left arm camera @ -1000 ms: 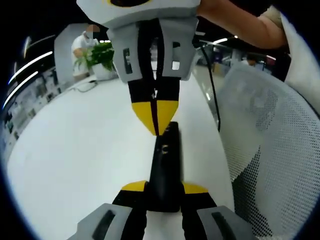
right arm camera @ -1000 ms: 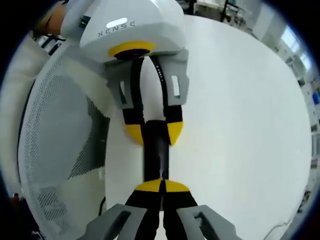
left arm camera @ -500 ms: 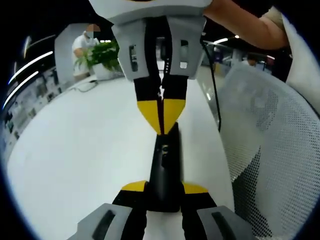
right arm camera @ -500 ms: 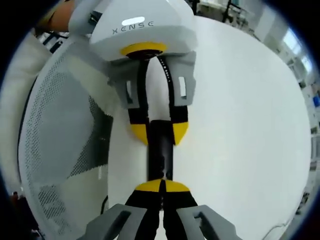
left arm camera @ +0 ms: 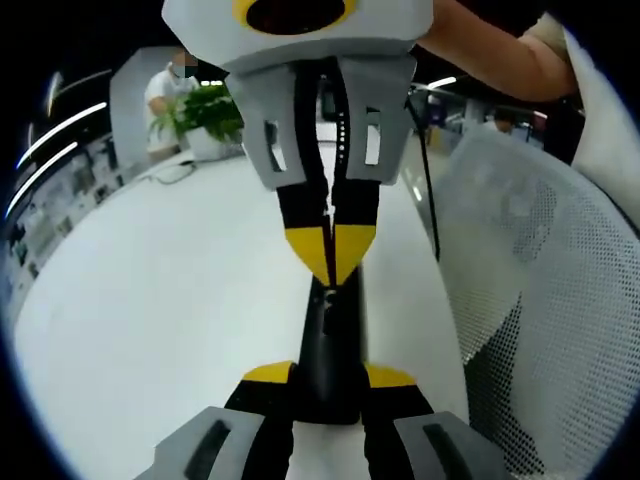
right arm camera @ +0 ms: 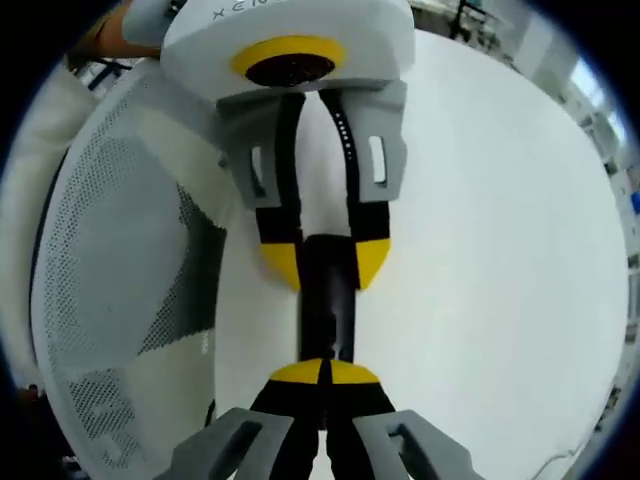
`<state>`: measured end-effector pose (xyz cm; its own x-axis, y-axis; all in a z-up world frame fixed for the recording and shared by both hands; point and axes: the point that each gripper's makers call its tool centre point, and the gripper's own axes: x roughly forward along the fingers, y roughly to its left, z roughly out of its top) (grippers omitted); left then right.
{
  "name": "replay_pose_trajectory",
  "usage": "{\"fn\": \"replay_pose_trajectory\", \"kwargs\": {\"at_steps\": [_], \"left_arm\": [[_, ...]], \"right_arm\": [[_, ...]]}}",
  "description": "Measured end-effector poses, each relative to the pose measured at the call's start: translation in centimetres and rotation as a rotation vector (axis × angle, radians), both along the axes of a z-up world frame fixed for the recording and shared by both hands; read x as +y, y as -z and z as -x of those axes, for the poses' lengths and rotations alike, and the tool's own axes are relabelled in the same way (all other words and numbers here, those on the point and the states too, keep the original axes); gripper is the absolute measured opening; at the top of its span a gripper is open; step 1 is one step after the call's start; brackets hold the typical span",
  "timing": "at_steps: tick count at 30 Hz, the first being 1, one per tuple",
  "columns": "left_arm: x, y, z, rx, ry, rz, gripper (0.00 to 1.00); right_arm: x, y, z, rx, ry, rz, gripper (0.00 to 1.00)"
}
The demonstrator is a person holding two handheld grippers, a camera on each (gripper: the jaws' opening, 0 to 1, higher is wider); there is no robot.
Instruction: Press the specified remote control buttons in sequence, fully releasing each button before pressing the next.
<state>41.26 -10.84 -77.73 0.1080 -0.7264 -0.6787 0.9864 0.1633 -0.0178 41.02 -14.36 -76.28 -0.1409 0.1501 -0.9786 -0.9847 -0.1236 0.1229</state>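
The right claw (left arm camera: 330, 255) is sitting farther down the black remote (left arm camera: 330, 350) than before, fingertips pressed together on it. The left claw (left arm camera: 330, 378) is clamping the remote's end near the white table's (left arm camera: 150, 300) edge.

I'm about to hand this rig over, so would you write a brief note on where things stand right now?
Left gripper: shut on the near end of the black remote, steadying it on the white table.
Right gripper: jaws shut, tips together on the remote's face near its far end, apparently pressing a button.
Done: cannot tell which buttons have been pressed.
Left: release fully, then continue the sequence. A mesh chair stands beside the table.
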Motion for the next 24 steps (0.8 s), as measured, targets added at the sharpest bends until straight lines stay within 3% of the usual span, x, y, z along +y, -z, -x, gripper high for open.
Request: {"fn": "replay_pose_trajectory", "kwargs": {"at_steps": [24], "left_arm": [[0.1,0.0,-0.1,0.001,-0.002,0.006,0.24]], "right_arm": [[0.1,1.2,0.1,0.004,-0.011,0.04,0.0]]}}
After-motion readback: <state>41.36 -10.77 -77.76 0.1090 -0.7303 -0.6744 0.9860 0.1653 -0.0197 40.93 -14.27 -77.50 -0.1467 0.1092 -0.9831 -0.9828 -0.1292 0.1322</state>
